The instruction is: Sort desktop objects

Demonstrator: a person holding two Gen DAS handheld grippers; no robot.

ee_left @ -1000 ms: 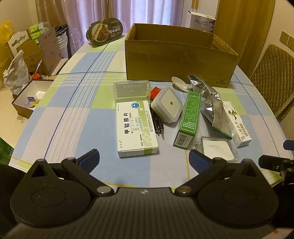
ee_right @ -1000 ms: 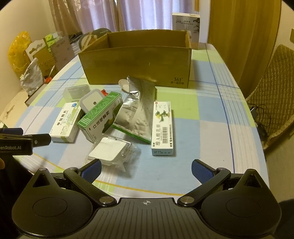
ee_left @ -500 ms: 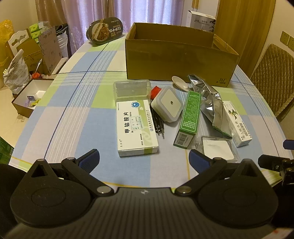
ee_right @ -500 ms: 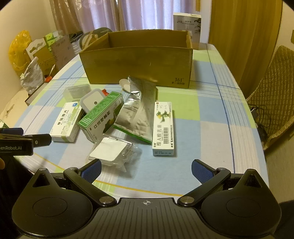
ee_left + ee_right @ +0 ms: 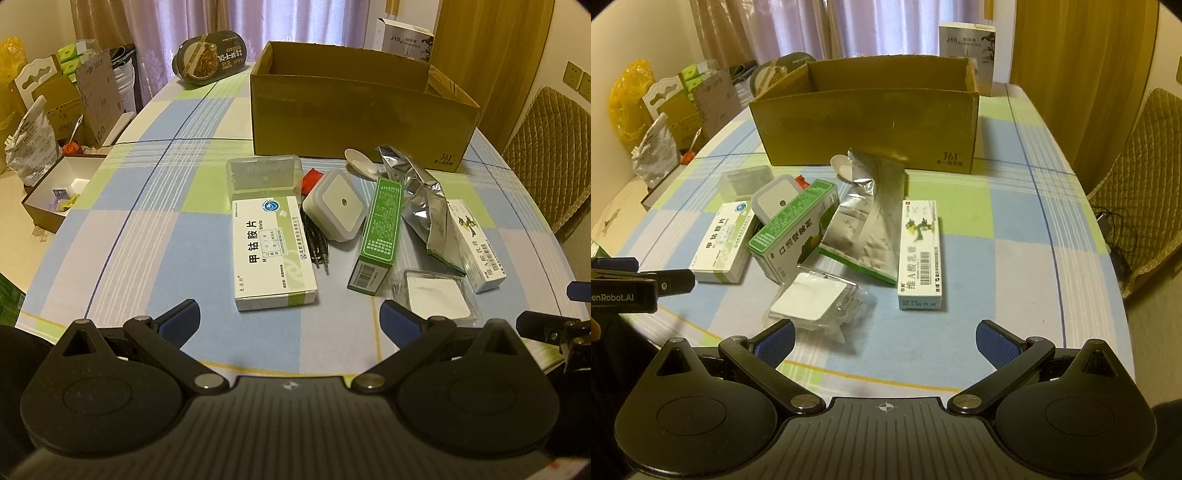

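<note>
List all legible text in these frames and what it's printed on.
"361°": brown cardboard box
"J10": white carton behind the box
"甲钴胺片": flat white medicine box
"口炎清颗粒": green-topped medicine box, partly blurred
"维A酸乳膏": long white ointment box
"enRobot.AI": left gripper
Other fine print, barcodes, round food tub label: unreadable.

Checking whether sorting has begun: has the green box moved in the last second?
No. In the left wrist view the green box lies between the white night light and the silver pouch, in front of the cardboard box, as before.

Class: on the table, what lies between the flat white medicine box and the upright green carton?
In the left wrist view, a white square night light and black audio cable lie between white medicine box and green carton.
</note>
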